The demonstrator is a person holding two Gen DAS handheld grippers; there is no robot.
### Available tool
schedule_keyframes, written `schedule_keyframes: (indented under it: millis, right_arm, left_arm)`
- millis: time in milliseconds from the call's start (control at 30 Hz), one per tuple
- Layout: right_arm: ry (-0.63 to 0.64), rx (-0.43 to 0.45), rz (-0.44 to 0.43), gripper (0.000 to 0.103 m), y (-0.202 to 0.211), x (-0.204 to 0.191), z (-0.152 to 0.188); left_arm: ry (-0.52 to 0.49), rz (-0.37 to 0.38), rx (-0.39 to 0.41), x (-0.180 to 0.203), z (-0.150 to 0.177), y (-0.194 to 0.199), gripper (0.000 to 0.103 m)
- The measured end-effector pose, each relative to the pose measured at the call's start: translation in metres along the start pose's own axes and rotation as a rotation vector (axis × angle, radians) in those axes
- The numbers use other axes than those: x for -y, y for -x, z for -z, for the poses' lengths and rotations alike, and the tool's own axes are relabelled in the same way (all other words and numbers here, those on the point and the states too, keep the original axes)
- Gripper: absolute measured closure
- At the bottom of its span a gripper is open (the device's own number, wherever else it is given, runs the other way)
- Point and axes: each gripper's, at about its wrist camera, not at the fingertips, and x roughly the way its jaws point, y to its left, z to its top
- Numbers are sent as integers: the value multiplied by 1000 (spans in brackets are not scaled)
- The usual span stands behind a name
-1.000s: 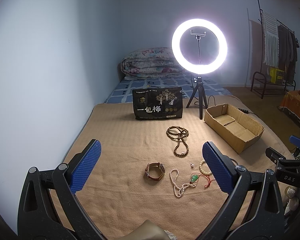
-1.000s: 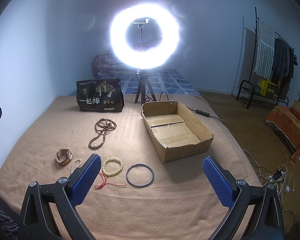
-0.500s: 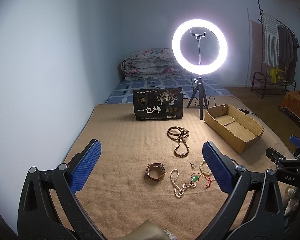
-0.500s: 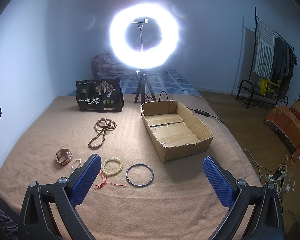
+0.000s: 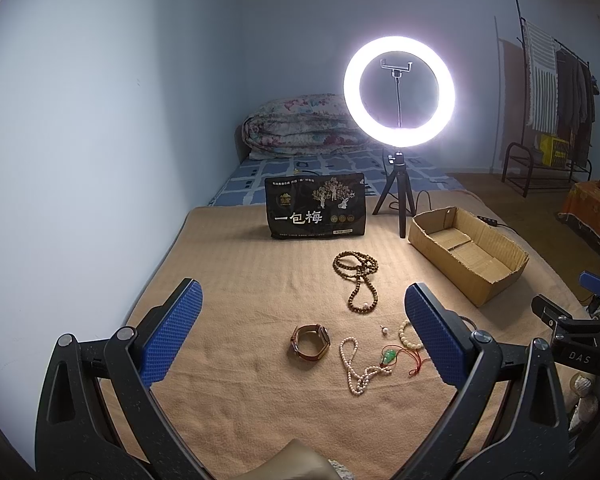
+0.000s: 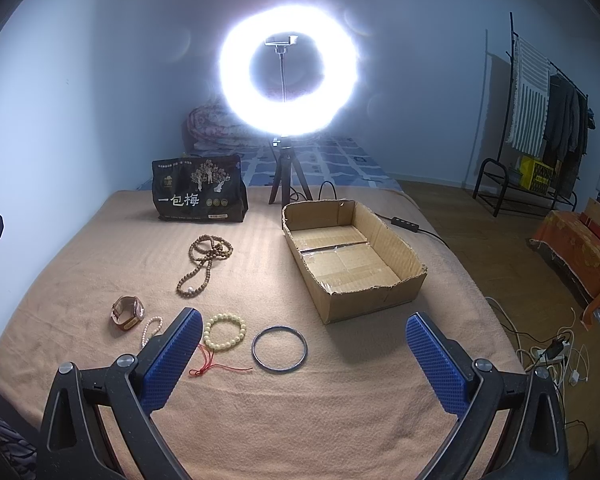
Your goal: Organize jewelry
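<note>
Jewelry lies on a tan blanket point(image 5: 240, 292). A brown bead necklace point(image 5: 358, 280) point(image 6: 206, 258), a brown watch point(image 5: 310, 342) point(image 6: 128, 312), a white pearl string point(image 5: 356, 364), a green pendant on red cord point(image 5: 390, 356), a cream bead bracelet point(image 6: 225, 330) and a dark bangle point(image 6: 279, 349) are spread out. An open empty cardboard box point(image 5: 466, 254) point(image 6: 350, 254) stands to the right. My left gripper point(image 5: 300, 332) is open and empty above the watch area. My right gripper point(image 6: 304, 356) is open and empty above the bangle.
A black snack bag point(image 5: 316, 206) point(image 6: 198, 196) stands at the back. A lit ring light on a tripod point(image 5: 398, 92) point(image 6: 288, 72) stands beside it. A folded quilt point(image 5: 300, 126) lies behind. A clothes rack point(image 6: 540, 120) and floor cables point(image 6: 548, 348) are at the right.
</note>
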Motion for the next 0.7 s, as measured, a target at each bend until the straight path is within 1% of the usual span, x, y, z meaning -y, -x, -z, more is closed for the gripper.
schedule_keyframes:
  millis: [400,567,700]
  right_arm:
    - [-7,-18,-2,0,-5,0,5]
    - [-8,-34,-1,0,-11,0,5]
    - [-9,-68,-11,0,-19,2,5]
  left_arm:
    - [0,-6,-17,0,-2,-8,0]
    - [3,-28,-37,-5,0,-20,0]
    - [14,-42,-64,-12,4,-33,0]
